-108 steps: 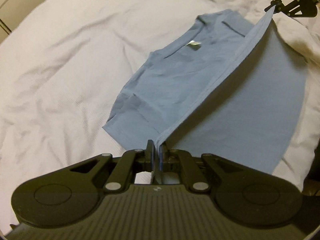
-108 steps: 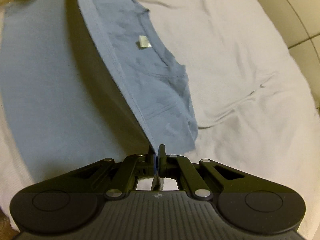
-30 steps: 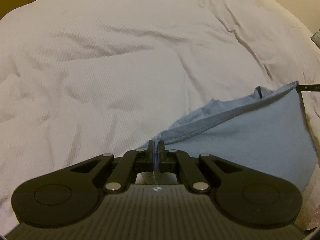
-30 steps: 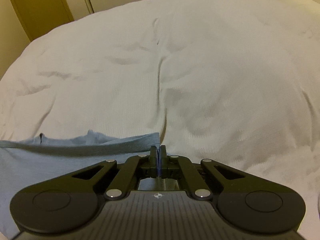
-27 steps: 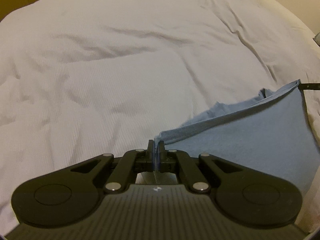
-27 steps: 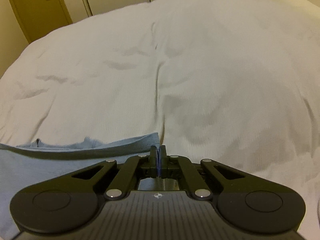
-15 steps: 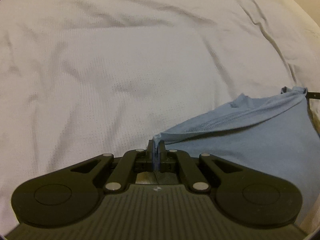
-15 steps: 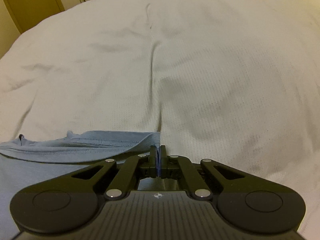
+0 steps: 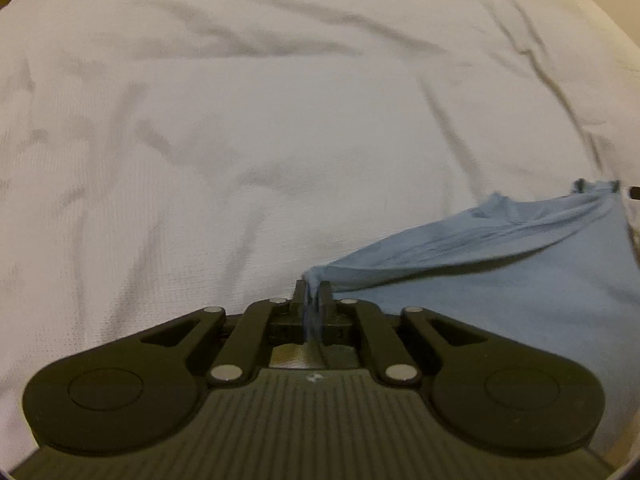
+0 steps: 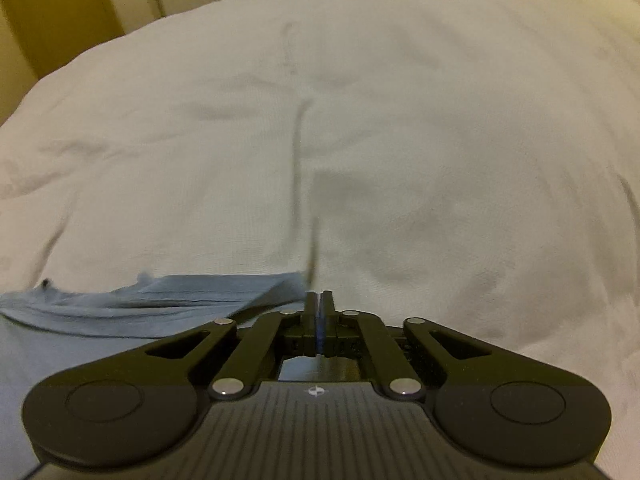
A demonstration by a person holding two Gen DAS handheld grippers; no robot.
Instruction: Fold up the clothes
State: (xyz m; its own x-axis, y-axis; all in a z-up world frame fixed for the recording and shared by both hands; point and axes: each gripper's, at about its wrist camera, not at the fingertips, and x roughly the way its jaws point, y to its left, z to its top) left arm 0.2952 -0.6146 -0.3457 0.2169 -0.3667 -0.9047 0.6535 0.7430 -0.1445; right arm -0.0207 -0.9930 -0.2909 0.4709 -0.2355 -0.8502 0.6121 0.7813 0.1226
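Pinching one corner each, the two grippers hold a blue shirt stretched between them, low over the white duvet. The left gripper has its jaws pressed on a bunched tuft of fabric that pokes up between the fingers; from there the edge runs taut toward the far right of its view, where a dark tip — probably the other gripper — shows at the frame edge. The right gripper has its jaws pressed together too, with the shirt's folded edge reaching in from the left up to the fingers; the cloth inside the jaws is hidden, though the pull on the edge suggests a grip.

Holding both corners apart keeps the leading edge straight, so the fabric should land without wrinkles. Most of the shirt seems to hang or lie below and behind the grippers. My read: a fold is being carried across, and the edge has yet to be set down — letting tension drop unevenly could skew it.
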